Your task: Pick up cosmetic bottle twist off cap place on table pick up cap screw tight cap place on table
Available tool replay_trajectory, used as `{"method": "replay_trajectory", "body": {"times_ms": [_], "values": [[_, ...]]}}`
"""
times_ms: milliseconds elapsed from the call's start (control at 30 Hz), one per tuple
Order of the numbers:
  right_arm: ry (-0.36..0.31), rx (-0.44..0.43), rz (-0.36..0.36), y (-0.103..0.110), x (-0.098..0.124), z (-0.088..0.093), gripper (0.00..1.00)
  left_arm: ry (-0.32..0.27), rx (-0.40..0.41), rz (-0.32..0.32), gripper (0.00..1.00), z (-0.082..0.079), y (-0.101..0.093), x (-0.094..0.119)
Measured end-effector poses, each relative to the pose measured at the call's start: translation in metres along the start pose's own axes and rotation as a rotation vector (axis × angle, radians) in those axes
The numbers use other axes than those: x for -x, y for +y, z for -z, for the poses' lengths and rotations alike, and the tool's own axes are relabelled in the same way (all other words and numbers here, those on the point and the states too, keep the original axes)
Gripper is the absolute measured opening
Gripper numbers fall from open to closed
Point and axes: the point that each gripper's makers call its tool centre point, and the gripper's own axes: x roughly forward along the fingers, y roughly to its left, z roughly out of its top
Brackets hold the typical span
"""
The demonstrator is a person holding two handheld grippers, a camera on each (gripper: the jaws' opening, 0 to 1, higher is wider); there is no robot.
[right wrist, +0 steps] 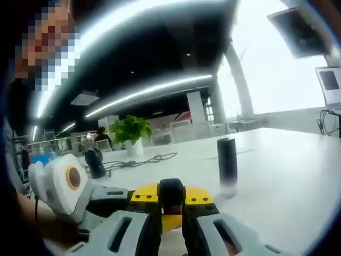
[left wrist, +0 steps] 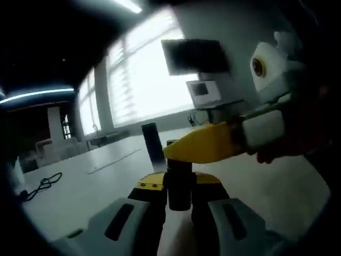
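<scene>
In the left gripper view my left gripper [left wrist: 178,198] is shut on a dark cosmetic bottle [left wrist: 179,186], held upright above the white table [left wrist: 106,181]. My right gripper [left wrist: 176,152] reaches in from the right, its yellow jaws closed at the bottle's top. In the right gripper view my right gripper [right wrist: 171,209] is shut on the dark round cap [right wrist: 171,191]. The left gripper [right wrist: 143,195] sits just behind it, coming from the left with yellow jaw tips on both sides of the cap. The bottle's body is hidden there.
A tall black cylinder [left wrist: 152,144] [right wrist: 227,159] stands on the table beyond the grippers. A black cable [left wrist: 42,185] lies at the left, and a potted plant [right wrist: 130,133] stands further back. A hand [left wrist: 282,152] holds the right gripper. Open tabletop [right wrist: 287,176] lies to the right.
</scene>
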Motion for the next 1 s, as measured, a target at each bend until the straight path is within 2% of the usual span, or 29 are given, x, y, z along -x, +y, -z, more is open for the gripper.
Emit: {"method": "replay_trajectory", "body": {"times_ms": [200, 333, 433, 533, 567, 600, 700, 800, 867, 900, 967, 1000], "values": [[-0.003, 0.008, -0.004, 0.001, -0.002, 0.000, 0.08, 0.000, 0.008, -0.009, 0.08, 0.001, 0.004, -0.001], [-0.009, 0.018, -0.023, -0.001, -0.002, -0.001, 0.09, -0.011, 0.043, 0.007, 0.08, 0.001, 0.004, -0.001], [-0.014, 0.030, -0.049, 0.000, -0.002, -0.001, 0.10, -0.015, 0.058, 0.015, 0.08, 0.001, 0.003, -0.002], [-0.026, 0.051, -0.088, 0.005, -0.002, -0.002, 0.16, -0.017, 0.066, 0.023, 0.08, 0.000, 0.003, -0.002], [-0.039, 0.060, -0.118, 0.009, -0.001, -0.004, 0.20, -0.022, 0.079, 0.028, 0.08, 0.000, 0.003, -0.001], [-0.039, 0.064, -0.117, 0.008, -0.001, -0.004, 0.21, -0.025, 0.090, 0.031, 0.08, 0.000, 0.004, -0.001], [-0.047, 0.076, -0.148, 0.009, -0.001, -0.006, 0.21, -0.030, 0.148, 0.054, 0.08, 0.000, 0.003, -0.001], [-0.069, 0.111, -0.204, 0.013, 0.001, -0.009, 0.22, -0.048, 0.224, 0.102, 0.08, -0.003, 0.000, 0.001], [-0.077, 0.145, -0.229, 0.011, 0.003, -0.009, 0.23, -0.055, 0.244, 0.111, 0.08, -0.004, 0.002, 0.002], [-0.084, 0.148, -0.279, 0.014, 0.005, -0.011, 0.23, -0.059, 0.251, 0.122, 0.08, -0.005, 0.001, 0.002], [-0.095, 0.143, -0.327, 0.013, 0.008, -0.016, 0.25, -0.068, 0.263, 0.153, 0.08, -0.007, -0.003, 0.003], [-0.100, 0.121, -0.382, 0.016, 0.011, -0.018, 0.24, -0.076, 0.274, 0.178, 0.08, -0.009, -0.007, 0.004]]}}
